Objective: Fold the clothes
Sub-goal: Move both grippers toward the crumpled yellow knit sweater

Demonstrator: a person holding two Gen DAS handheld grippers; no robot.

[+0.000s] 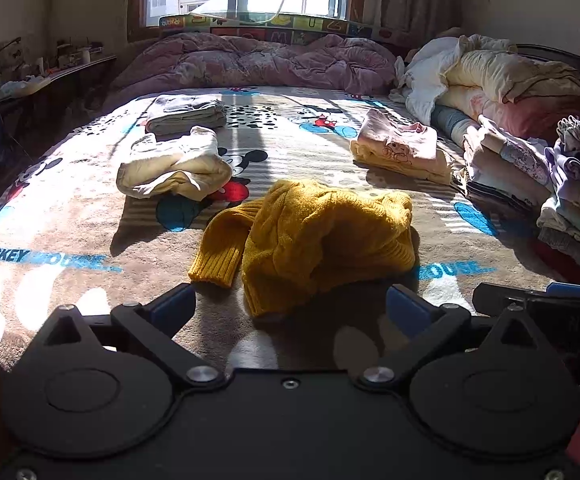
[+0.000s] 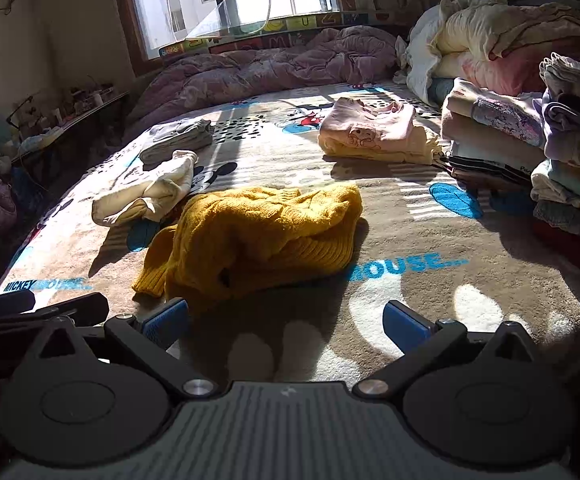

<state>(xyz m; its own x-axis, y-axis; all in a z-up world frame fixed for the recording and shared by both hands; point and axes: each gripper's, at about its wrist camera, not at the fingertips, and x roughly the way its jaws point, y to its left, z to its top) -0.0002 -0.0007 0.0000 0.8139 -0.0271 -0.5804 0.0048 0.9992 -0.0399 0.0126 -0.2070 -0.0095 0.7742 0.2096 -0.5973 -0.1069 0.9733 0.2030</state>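
Observation:
A crumpled mustard-yellow knit sweater (image 1: 309, 236) lies on the Mickey Mouse blanket (image 1: 70, 220) in front of both grippers; it also shows in the right wrist view (image 2: 258, 232). One ribbed sleeve sticks out at its left. My left gripper (image 1: 290, 312) is open and empty, just short of the sweater's near hem. My right gripper (image 2: 286, 320) is open and empty, a little short of the sweater's near edge. The right gripper's tip shows at the right edge of the left wrist view (image 1: 537, 300).
A crumpled cream garment (image 1: 174, 168) and a folded grey one (image 1: 186, 114) lie at the left. A folded pink and cream stack (image 1: 401, 148) sits at the right. Tall piles of folded clothes (image 1: 549, 184) and bedding (image 1: 489, 76) line the right side. A purple quilt (image 1: 258, 60) lies under the window.

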